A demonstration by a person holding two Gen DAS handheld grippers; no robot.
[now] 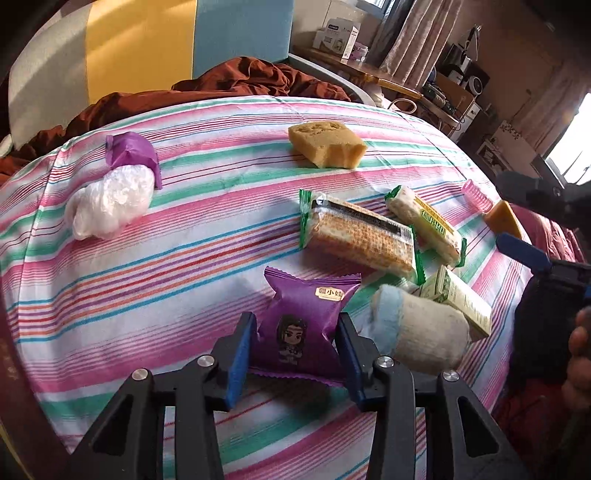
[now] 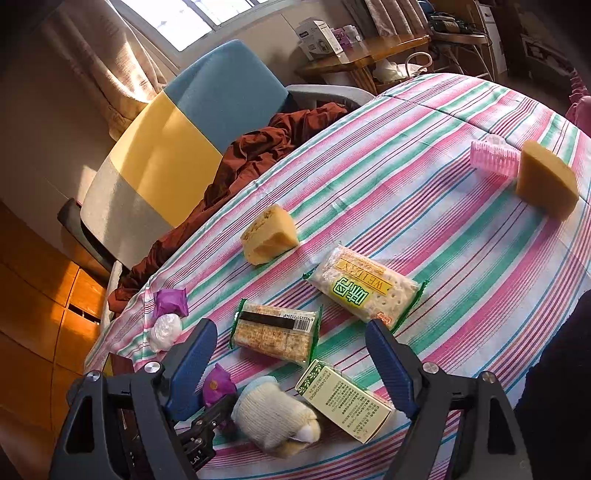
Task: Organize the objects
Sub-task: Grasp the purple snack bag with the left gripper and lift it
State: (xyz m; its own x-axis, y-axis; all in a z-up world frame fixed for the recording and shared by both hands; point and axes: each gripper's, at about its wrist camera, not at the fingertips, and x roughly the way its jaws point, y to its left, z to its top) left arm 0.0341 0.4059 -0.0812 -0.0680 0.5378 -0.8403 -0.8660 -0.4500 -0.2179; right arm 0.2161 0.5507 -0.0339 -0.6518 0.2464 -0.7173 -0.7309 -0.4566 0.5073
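A purple snack packet (image 1: 306, 325) printed with a cartoon figure lies on the pink, green and white striped bedsheet (image 1: 155, 280). At its one o'clock lie green-edged cracker packs (image 1: 360, 236); at twelve, a yellow sponge (image 1: 327, 145).

Warm sunlight from the window (image 2: 192, 18) falls across the chair (image 2: 166, 140) below it; the sheet (image 2: 424, 184) beside the chair is evenly bright. Fisheye bending and dark corners; focus sharp.

I can't see most of the purple snack packet (image 2: 218, 386) behind my right gripper's left finger (image 2: 190, 365); my hand (image 1: 580, 354) runs off the frame's edge.
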